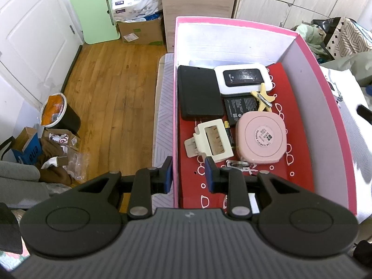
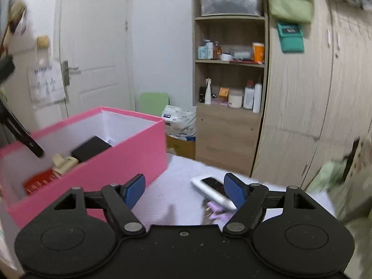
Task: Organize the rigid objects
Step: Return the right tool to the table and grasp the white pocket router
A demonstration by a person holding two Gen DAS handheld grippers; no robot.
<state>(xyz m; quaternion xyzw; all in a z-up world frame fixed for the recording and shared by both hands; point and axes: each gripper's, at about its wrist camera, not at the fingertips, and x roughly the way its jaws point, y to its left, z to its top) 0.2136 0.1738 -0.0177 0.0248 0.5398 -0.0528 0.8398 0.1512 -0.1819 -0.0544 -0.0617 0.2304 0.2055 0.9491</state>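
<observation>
**A:** Box first, far left: the pink box (image 2: 97, 153) sits on the pale bed cover (image 2: 176, 186), and the left gripper (image 1: 189, 174) straddles its near wall, one blue pad outside, one inside. Whether the pads actually press the wall, I cannot tell.

**B:** And inside?

**A:** Packed already: black case (image 1: 198, 93), white Wi-Fi unit (image 1: 243, 78), cream clip (image 1: 215, 140), pink round case (image 1: 260, 137).

**B:** Moving right?

**A:** Right gripper (image 2: 183, 190), jaws spread wide, nothing between them. Just beyond its right pad lies the white device (image 2: 212, 189) with a dark screen, flat on the cover, blurred. Something purple (image 2: 217, 209) lies against it; I can't make out what.

**B:** How will that device handle?

**A:** Stiff and light, I'd guess, but smooth plastic, so slippery. It's thin and lies flat on soft bedding, so I'd pinch it across the two long edges near the middle, pressing the tips slightly into the cover. The screen face is the fragile part; keep the pads off it.
</observation>
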